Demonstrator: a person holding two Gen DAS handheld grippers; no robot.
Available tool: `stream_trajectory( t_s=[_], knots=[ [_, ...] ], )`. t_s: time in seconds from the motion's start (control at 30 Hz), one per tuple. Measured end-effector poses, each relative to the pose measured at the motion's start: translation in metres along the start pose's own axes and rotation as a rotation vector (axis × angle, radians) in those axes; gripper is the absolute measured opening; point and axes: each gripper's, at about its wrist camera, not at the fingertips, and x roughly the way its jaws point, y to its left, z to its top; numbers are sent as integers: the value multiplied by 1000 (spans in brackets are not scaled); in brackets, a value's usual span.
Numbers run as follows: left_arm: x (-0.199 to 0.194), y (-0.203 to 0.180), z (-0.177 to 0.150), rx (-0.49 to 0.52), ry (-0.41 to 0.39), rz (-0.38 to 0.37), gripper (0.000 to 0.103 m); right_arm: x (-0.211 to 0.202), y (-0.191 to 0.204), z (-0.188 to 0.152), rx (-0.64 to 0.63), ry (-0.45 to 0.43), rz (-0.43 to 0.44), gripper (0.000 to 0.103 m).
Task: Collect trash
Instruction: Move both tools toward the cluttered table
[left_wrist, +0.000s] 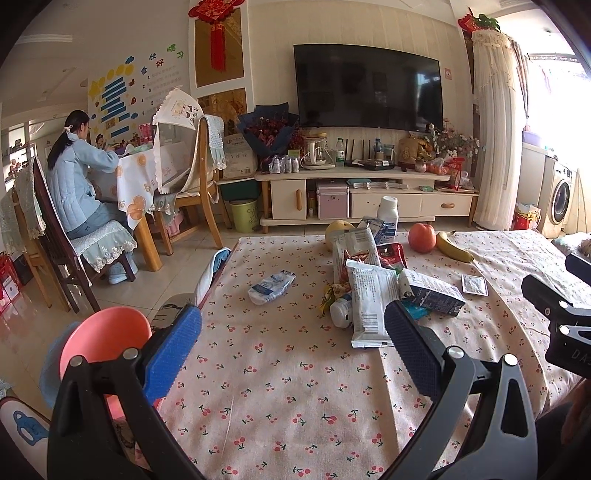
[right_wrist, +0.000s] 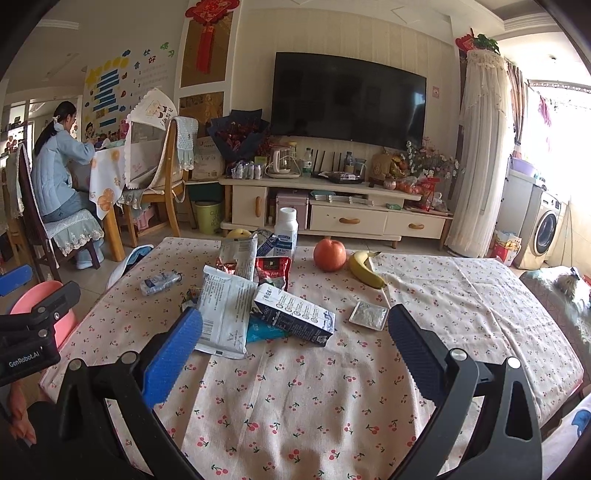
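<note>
Fingers spread wide on both the left gripper (left_wrist: 293, 325) and right gripper (right_wrist: 295, 328), holding nothing, hovering above the cherry-print table (right_wrist: 332, 406). Plenty of bare cloth nearby for a low, flat approach — left table edge close by the pink bin (left_wrist: 105, 334). Best begun with the long white wrapper (right_wrist: 225, 314), then the dark carton (right_wrist: 295, 317) touching it — lastly the small foil sachet (right_wrist: 368, 315), pinched at an edge.

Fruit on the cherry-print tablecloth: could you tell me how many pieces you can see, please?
3: a pear at the far edge behind the wrappers, an apple far centre, and a banana just right of it. The litter pile may hide more.
</note>
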Motion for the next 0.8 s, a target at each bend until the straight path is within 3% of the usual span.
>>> stream_trajectory(
  t_s=[0.2,0.43,0.6,0.8],
  knots=[
    [34,25,-17,-3,52,-10,100,47,-28,-27,136,100,117,99],
    [82,50,-21,-86,131,-24,100,86,-48,-33,184,140,150,99],
    [103,45,-16,-108,119,-52,100,99,-47,-27,191,119,176,99],
    [139,32,-2,-59,95,-79,100,118,-46,-20,175,129,192,99]
  ],
)
